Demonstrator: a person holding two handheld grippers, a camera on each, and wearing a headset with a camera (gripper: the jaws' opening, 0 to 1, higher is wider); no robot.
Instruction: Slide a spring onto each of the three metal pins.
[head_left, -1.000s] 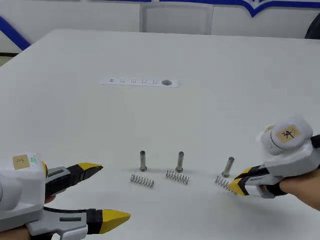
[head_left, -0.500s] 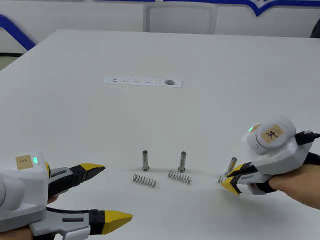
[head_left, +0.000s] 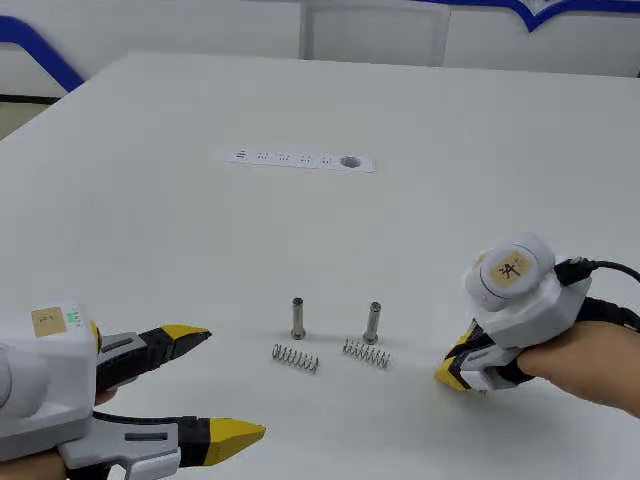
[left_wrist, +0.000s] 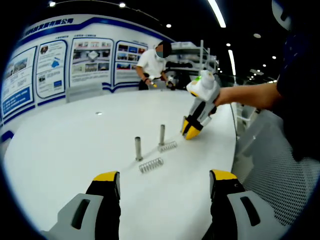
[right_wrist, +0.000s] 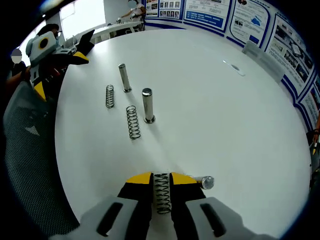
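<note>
Two steel pins (head_left: 298, 317) (head_left: 372, 322) stand upright on the white table (head_left: 420, 200). A loose spring (head_left: 295, 357) (head_left: 366, 352) lies in front of each. My right gripper (head_left: 447, 375) is low over the table to their right, shut on a third spring (right_wrist: 161, 192) that sits upright between its yellow tips. The third pin (right_wrist: 204, 182) shows just beside its right jaw. In the head view that gripper hides it. My left gripper (head_left: 215, 385) hovers open and empty at the near left, well short of the pins (left_wrist: 138, 148) (left_wrist: 162, 135).
A white power strip (head_left: 295, 159) lies flat farther back on the table. A chair (head_left: 375, 35) stands at the far edge. A person (left_wrist: 154, 64) stands at another bench in the background of the left gripper view.
My right gripper has closed in on the right-hand spring and now covers the third pin in the head view. The left gripper has stayed put; the head camera has shifted a little.
</note>
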